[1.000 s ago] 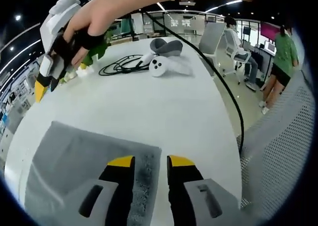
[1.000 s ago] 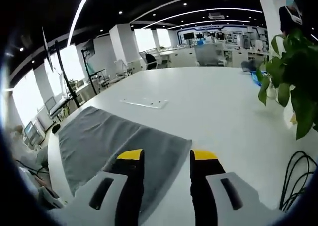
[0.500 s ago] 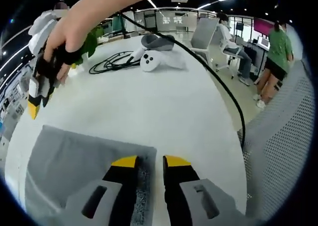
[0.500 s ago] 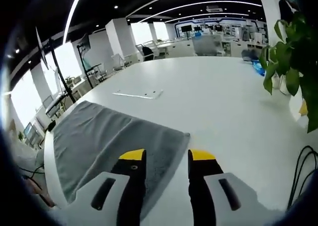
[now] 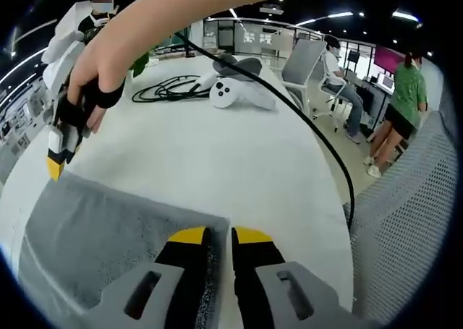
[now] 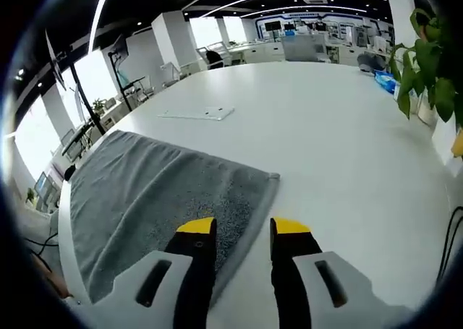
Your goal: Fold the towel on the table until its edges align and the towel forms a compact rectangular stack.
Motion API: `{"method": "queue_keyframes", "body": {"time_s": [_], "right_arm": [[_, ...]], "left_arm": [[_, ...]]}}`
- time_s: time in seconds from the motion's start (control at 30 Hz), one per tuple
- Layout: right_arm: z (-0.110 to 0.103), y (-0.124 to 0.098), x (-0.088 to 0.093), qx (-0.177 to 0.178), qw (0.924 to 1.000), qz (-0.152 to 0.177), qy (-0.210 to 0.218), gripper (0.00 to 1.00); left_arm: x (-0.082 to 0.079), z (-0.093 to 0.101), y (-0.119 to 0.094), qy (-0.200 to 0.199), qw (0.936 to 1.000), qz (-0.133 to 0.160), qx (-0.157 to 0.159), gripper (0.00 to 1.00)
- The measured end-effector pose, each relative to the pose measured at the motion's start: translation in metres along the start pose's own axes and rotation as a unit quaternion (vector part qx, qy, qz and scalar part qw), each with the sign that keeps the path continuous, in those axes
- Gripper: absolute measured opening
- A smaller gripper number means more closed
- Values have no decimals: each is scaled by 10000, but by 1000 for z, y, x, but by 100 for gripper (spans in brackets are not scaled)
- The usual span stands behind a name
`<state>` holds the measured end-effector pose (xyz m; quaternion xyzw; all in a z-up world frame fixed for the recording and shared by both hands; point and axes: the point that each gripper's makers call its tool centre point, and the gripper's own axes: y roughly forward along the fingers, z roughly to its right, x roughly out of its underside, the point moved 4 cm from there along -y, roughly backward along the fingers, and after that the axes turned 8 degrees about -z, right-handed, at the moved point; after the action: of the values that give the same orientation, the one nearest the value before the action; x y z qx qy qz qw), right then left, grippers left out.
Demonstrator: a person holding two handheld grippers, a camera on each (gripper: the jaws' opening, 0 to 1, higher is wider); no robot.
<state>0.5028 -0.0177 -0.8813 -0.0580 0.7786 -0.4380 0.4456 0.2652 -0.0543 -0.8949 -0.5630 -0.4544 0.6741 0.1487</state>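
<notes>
Gripping points: the grey towel (image 6: 155, 199) lies flat under both claws; soft, limp, light. My left claw (image 5: 219, 235) and right claw (image 6: 241, 226) straddle its edge, jaws released.

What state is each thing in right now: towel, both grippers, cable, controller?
towel: spread flat on the table, not yet folded
left gripper: jaws nearly closed around the towel's edge
right gripper: open, over the towel's edge
black cable: loosely coiled
white controller: lying on the table
plant: upright
</notes>
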Motion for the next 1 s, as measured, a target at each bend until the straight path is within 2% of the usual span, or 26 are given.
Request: {"method": "queue_keyframes", "body": {"time_s": [0.07,0.2,0.57,0.67,0.77,0.83,0.87,1.0], "right_arm": [[0,1,1,16,10000,-19,7,25],[1,3,1,24,10000,-41,20,22],[9,8,4,228,9997,-26,122,16],[11,9,4,269,9996,-9,120,12],[10,10,8,322,9994,-36,81,1],[11,9,8,325,9994,7,107,0],[11,9,8,325,9994,21,117,0],[9,9,9,358,9993,23,41,0]], "left_arm": [[-1,1,0,120,9999,-53,-66,9],[-1,0,0,111,9998,-53,-139,9],[0,-2,0,-12,9999,94,-58,7],[1,-3,0,-96,9999,134,-19,6],[1,-1,0,-39,9999,132,-80,6],[0,-1,0,-233,9995,221,-19,6],[0,-1,0,-510,9981,355,52,6],[2,-3,1,-586,9976,368,47,6]]}}
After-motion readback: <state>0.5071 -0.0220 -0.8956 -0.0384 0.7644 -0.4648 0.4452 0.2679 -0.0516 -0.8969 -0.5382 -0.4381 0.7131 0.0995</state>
